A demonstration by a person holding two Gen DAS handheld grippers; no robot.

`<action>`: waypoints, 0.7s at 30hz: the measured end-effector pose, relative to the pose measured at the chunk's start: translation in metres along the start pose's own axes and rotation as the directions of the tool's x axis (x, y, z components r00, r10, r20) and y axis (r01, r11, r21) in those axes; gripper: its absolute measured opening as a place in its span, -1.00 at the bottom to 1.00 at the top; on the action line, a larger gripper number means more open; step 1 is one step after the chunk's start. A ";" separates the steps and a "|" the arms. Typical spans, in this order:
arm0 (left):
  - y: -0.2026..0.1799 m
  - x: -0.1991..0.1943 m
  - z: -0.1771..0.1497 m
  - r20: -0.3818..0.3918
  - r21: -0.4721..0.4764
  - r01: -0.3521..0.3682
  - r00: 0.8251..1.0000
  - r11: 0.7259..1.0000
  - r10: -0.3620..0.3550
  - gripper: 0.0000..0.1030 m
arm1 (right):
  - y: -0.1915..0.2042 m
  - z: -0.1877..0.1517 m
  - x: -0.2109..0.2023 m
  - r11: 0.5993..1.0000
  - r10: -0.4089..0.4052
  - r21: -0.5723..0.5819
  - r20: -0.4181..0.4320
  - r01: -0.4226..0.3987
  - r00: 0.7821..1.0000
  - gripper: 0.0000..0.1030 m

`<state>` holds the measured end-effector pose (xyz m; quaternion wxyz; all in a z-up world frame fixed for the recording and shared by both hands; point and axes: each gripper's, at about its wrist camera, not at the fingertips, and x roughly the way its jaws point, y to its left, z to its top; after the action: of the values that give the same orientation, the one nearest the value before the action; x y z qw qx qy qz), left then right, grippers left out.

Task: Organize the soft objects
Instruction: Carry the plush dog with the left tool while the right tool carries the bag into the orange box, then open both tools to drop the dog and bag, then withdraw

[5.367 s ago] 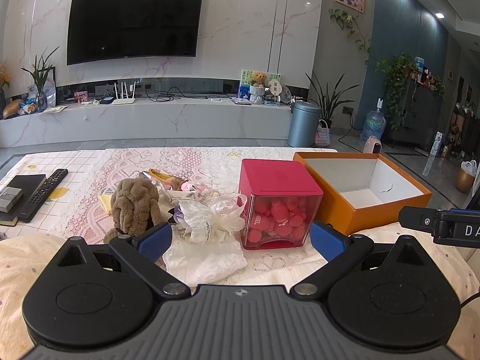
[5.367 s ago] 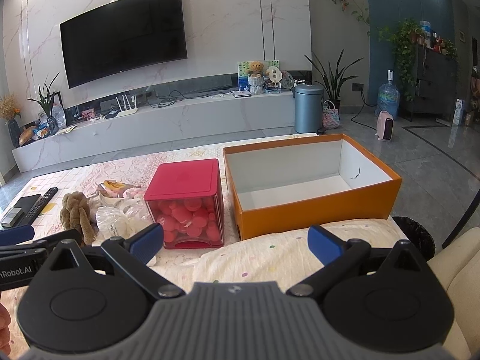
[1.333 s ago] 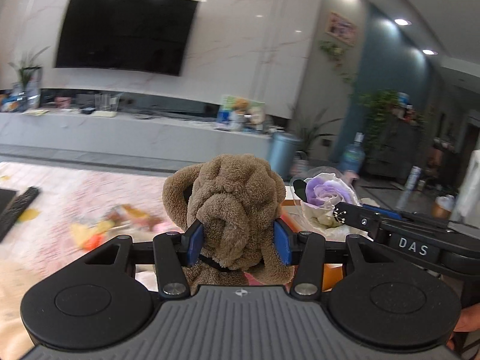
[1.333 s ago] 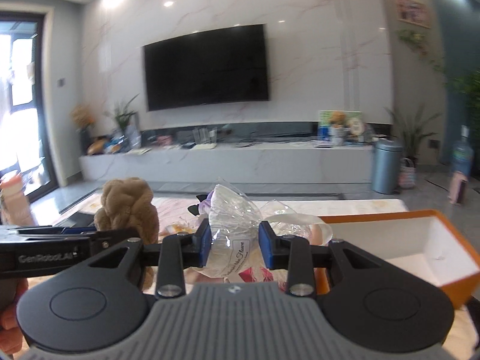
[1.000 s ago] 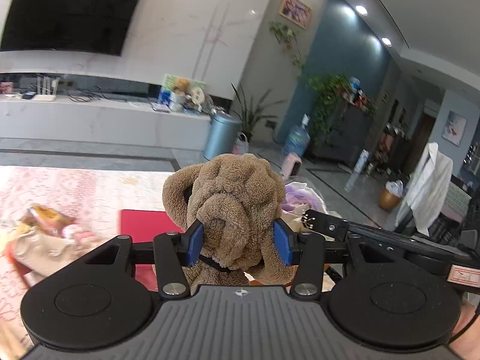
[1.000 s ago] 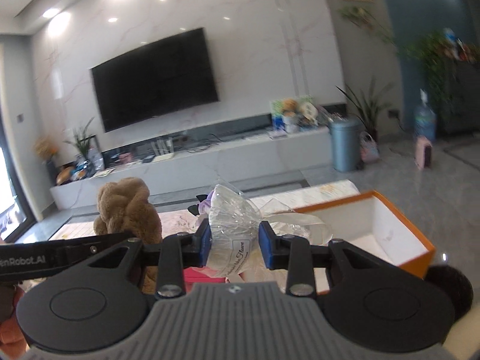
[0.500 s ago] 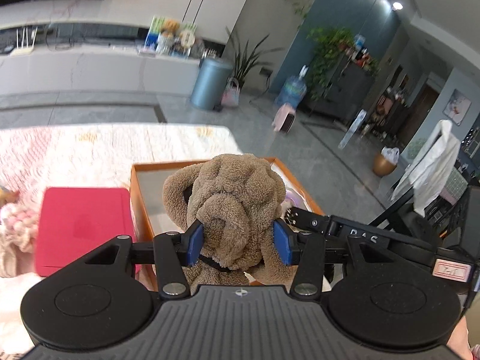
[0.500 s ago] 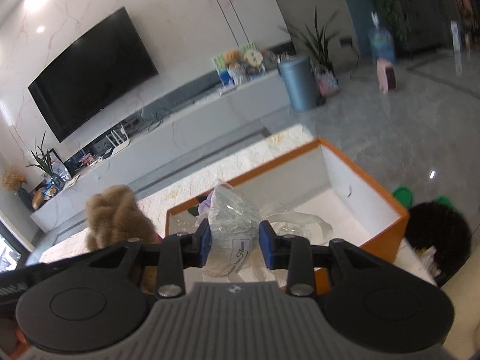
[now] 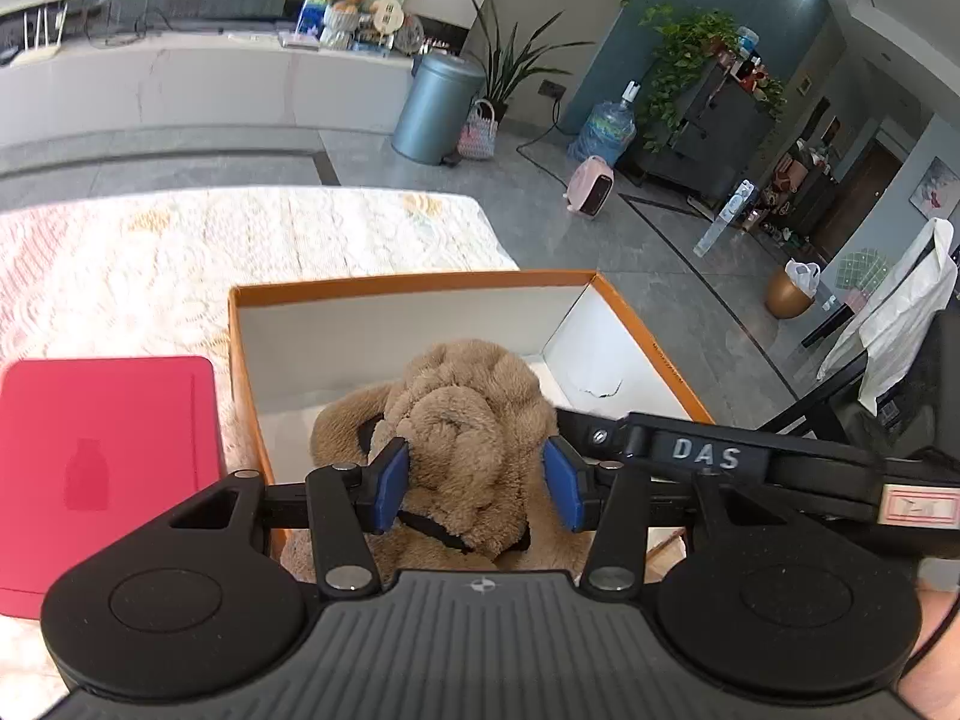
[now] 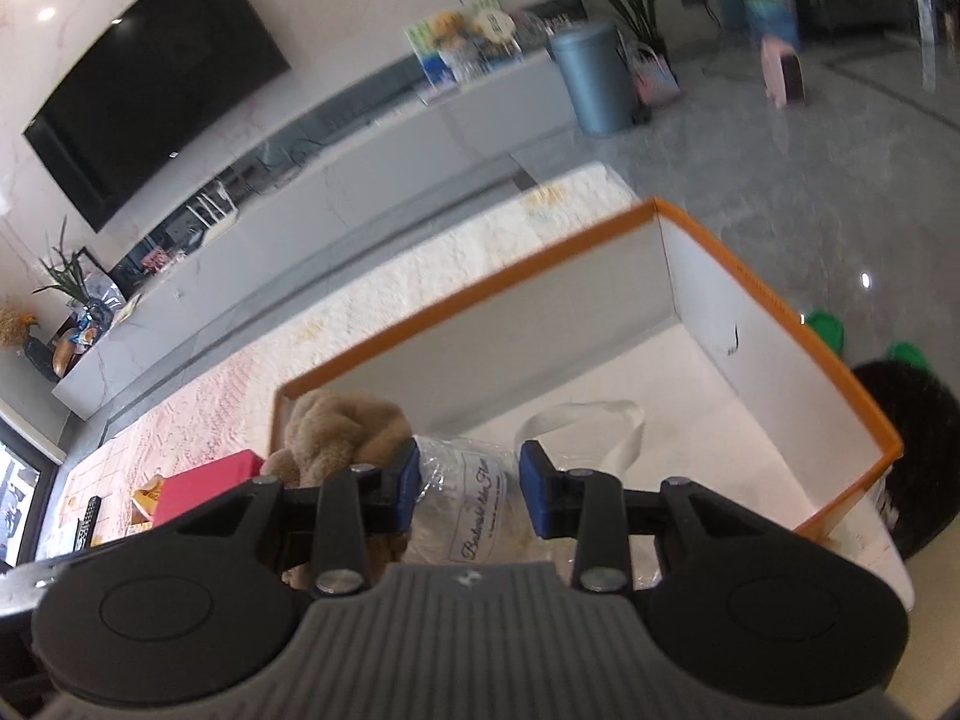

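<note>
We've swung both loads in over the orange box since half a second ago; left gripper clamps the plush dog, now low at the box's 9 o'clock end. Right gripper pinches the clear wrapped bundle beside it, probably not yet resting on the floor; release comes next.

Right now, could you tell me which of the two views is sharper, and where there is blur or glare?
Left wrist view: sharp on the plush dog and orange box, with fisheye bending at the edges. Right wrist view: smeared by motion blur, worst on the bin and floor; ceiling lights glare on the marble wall.
</note>
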<state>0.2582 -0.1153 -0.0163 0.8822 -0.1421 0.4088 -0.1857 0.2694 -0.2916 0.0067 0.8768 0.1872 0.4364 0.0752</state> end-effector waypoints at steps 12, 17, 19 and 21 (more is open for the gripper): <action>0.022 0.014 -0.009 -0.090 -0.041 0.004 0.996 0.999 -0.008 -0.18 | -0.013 -0.007 0.017 0.999 -0.033 0.034 -0.075 0.035 0.997 -0.14; 0.021 -0.004 -0.008 -0.057 -0.031 0.014 0.998 0.999 -0.016 0.22 | -0.003 -0.005 0.007 0.999 -0.044 0.008 -0.055 0.044 0.998 -0.01; 0.019 -0.015 -0.006 -0.034 -0.028 0.023 0.999 0.999 -0.024 0.28 | 0.002 -0.004 -0.001 0.999 -0.051 0.002 -0.039 0.051 0.998 0.02; 0.017 -0.028 -0.005 -0.011 -0.025 0.043 0.999 0.999 -0.044 0.31 | 0.008 -0.004 -0.013 0.998 -0.060 -0.014 -0.012 0.060 0.998 0.08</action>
<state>0.2410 -0.0879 -0.0078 0.8737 -0.1607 0.4131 -0.2006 0.2588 -0.2871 0.0173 0.8773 0.1676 0.4467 0.0530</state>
